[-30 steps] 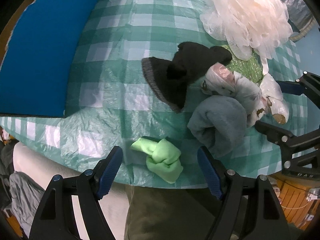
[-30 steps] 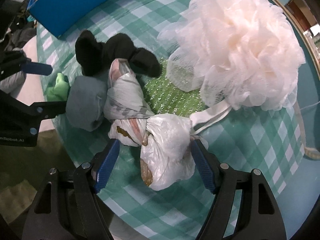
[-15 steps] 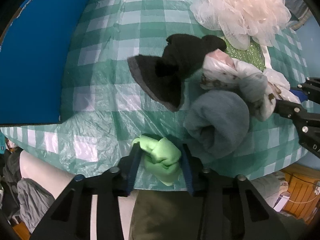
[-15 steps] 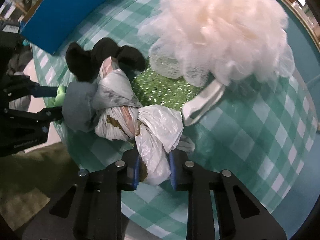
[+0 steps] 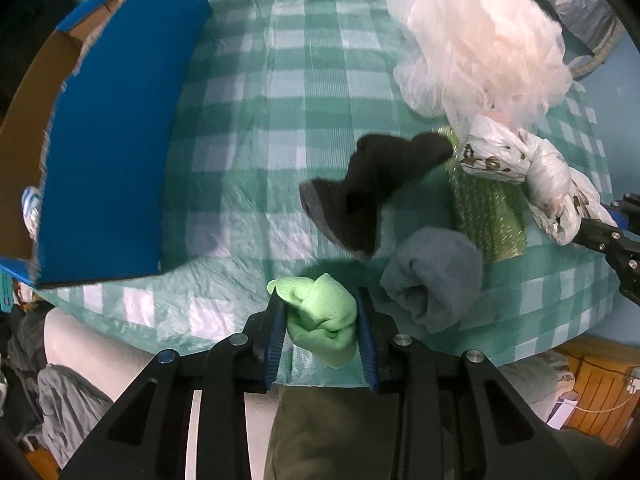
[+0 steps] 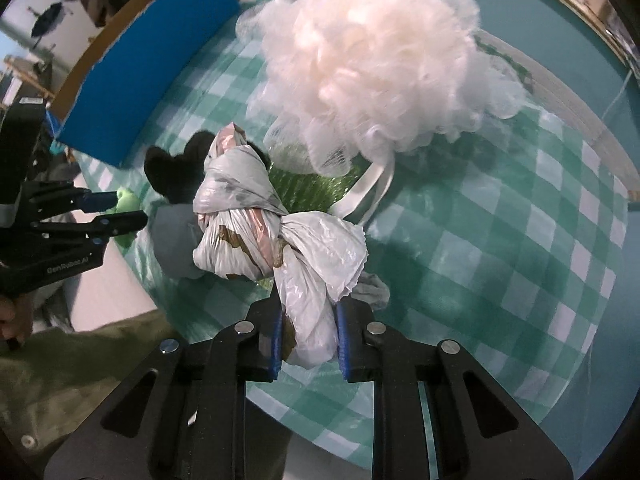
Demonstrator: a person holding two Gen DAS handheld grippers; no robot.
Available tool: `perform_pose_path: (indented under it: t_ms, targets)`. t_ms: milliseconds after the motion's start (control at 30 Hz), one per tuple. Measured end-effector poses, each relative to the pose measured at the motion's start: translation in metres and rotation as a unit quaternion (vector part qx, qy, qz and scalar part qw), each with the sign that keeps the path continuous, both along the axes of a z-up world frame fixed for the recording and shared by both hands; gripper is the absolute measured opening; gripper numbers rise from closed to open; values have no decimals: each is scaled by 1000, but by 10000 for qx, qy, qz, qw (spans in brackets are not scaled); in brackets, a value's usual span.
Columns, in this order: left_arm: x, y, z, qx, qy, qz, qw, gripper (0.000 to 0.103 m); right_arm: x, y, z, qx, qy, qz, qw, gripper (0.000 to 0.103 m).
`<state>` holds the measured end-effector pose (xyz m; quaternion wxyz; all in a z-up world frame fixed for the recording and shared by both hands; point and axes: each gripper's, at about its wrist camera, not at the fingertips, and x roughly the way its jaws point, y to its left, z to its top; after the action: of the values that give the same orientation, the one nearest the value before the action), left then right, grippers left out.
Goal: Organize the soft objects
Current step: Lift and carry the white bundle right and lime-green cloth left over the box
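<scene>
1. Left wrist view: six soft things are in sight. They are one lime-green knotted cloth (image 5: 322,322), one black sock (image 5: 374,196), one grey rolled sock (image 5: 434,278), one knotted plastic bag (image 5: 532,176), one sparkly green pouch (image 5: 490,210) and one cream mesh bath pouf (image 5: 480,40).
2. The counter (image 5: 280,120) wears a crinkled green-and-white checked plastic cloth. One blue cardboard box (image 5: 108,140) stands on it at the left, its brown inside showing. Clutter and orange wooden slats lie beyond the near edge.
3. The left gripper (image 5: 322,330) has its blue fingers (image 5: 276,334) narrowed onto the green cloth, a small fleecy bundle tied on itself, at the counter's near edge just beside the grey sock.
4. Right wrist view: one pouf (image 6: 372,64) with a white ribbon loop fills the top. Below it are the green pouch (image 6: 304,190), the black sock (image 6: 172,172), the grey sock (image 6: 176,240) and the bag (image 6: 256,224).
5. The same checked counter (image 6: 520,240) curves away, with the blue box (image 6: 152,68) at the upper left and a teal wall behind.
6. The right gripper (image 6: 306,334) pinches the bag's lower lobe between closely set fingers (image 6: 344,344). The bag is thin, wrinkled white plastic with brown and pink print, knotted into lumps, and lies over the pouch.
7. The left gripper (image 6: 124,210) appears at the left edge, clamped on the green cloth (image 6: 128,204).
</scene>
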<state>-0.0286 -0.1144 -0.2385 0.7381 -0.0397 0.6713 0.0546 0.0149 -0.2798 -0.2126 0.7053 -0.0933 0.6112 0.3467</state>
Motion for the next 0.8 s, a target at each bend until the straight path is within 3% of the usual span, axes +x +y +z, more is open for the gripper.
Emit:
perform_pose_path:
  t_ms: [533,800]
  targets:
    - [5,20,74,-86,-571,-37,9983,33,10,4,55,430,-299,-455,9976,19]
    - [12,32,93,-95,-784,-23,9969,33,14,16,71,569,-428,-555,9959,19]
